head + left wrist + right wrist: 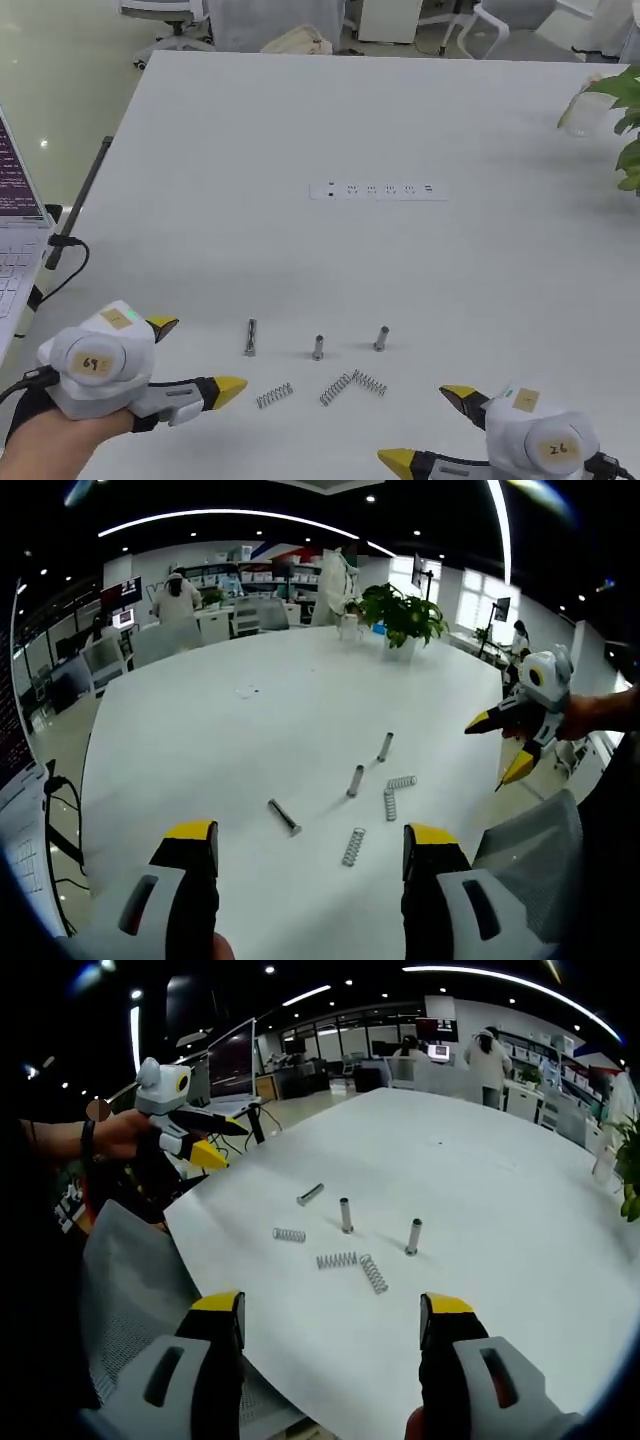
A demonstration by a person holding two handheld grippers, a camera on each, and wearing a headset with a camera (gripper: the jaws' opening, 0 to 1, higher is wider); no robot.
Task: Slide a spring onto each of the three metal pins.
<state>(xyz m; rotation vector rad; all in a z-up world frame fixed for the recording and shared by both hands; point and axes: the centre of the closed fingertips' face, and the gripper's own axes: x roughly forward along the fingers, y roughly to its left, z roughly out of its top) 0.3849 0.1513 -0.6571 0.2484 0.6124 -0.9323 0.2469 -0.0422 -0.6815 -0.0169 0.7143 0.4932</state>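
Three springs (337, 388) lie loose on the table (400, 120) just before the three pins (318, 347); two pins stand, the left one lies flat. Left gripper (200, 355) and right gripper (425, 427) hover near them, jaws apart, empty. The springs look light, squashy and likely to roll, so pinch one gently at mid-coil

White worktop (420, 120), socket strip (378, 190) set flush mid-surface. Laptop (15, 230) open at the left edge, black cable (62, 272) run beside it. Plant (622, 120) at the far right edge. Office chairs (165, 15) parked beyond the far edge. Grey mesh chair (125, 1280) at the near edge.
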